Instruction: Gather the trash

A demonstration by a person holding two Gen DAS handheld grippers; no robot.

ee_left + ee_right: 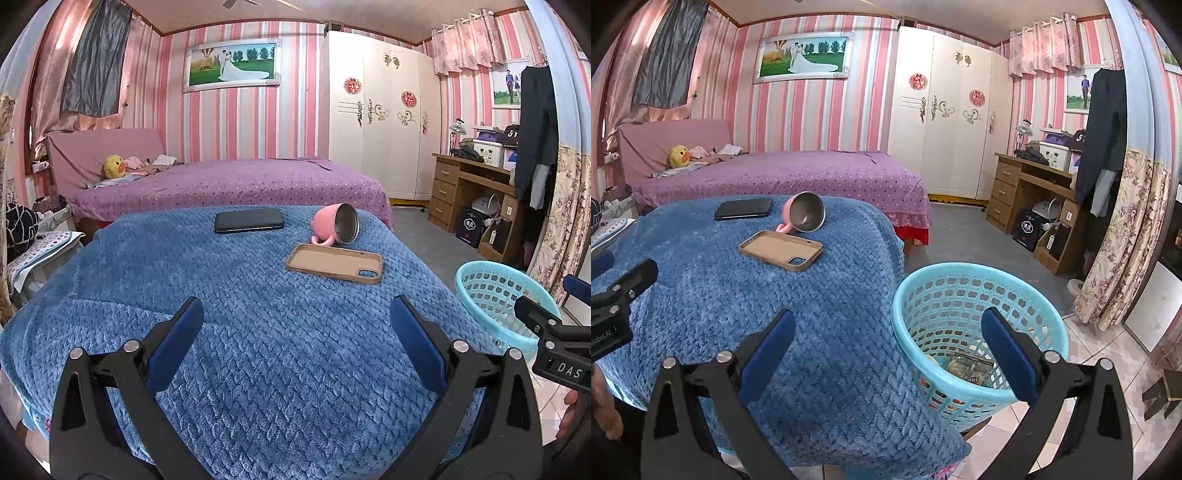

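Blue blanket [258, 332] holds only phone [249, 220], cup [334, 223], case [334, 263]; both grippers [295, 328] [886, 328] are spread, empty. Basket [960, 295] has trash; check carefully before grasping more.

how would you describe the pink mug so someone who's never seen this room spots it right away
Find the blue quilted blanket covering the near surface, in front of the purple bed. At its far end lie a black phone, a tan phone case and the pink mug. The mug is the only one tipped on its side, its steel inside showing.
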